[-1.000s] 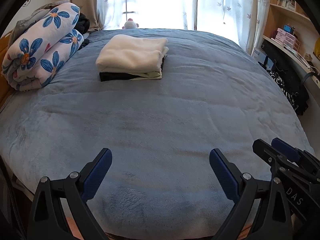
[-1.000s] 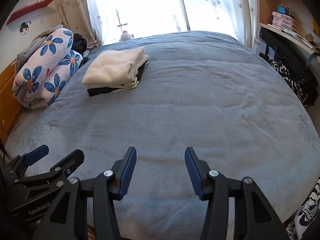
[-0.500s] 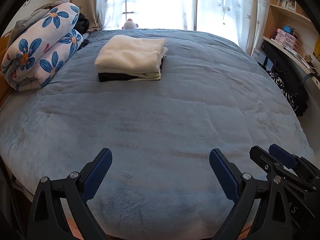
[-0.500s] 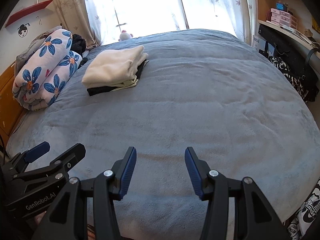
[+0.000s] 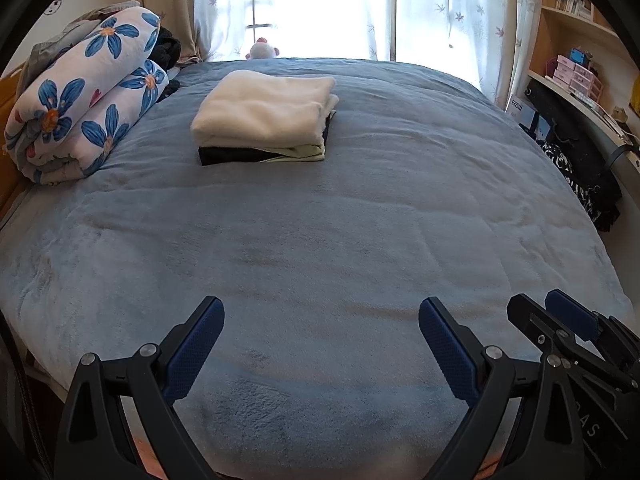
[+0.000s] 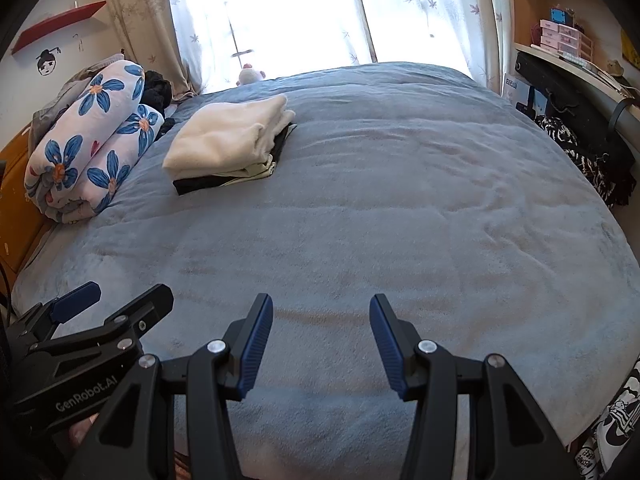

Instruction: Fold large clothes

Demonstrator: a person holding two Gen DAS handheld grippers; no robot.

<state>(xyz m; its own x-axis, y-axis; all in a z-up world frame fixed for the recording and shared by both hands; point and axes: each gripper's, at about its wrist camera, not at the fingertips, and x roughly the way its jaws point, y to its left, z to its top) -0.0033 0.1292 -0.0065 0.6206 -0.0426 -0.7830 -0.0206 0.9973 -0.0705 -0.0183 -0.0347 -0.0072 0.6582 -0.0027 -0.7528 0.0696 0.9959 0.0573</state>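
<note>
A stack of folded clothes (image 5: 264, 116), cream on top with a pale and a black piece under it, lies on the far left part of the blue-blanketed bed (image 5: 340, 240); it also shows in the right wrist view (image 6: 228, 140). My left gripper (image 5: 320, 344) is open and empty, low over the near edge of the bed. My right gripper (image 6: 320, 340) is open and empty beside it, also over the near edge. Each gripper shows in the other's view: the right gripper (image 5: 560, 324), the left gripper (image 6: 116, 300).
A rolled flowered quilt (image 5: 80, 112) lies at the bed's left edge by the wooden headboard (image 6: 16, 200). A small plush toy (image 5: 262, 49) sits by the curtained window. Shelves with boxes (image 5: 576, 76) and black-and-white fabric (image 6: 580, 152) stand at the right.
Both grippers have shifted slightly; the right gripper sits a little lower in the left wrist view. The clothes stack has not moved. Both stay open.
</note>
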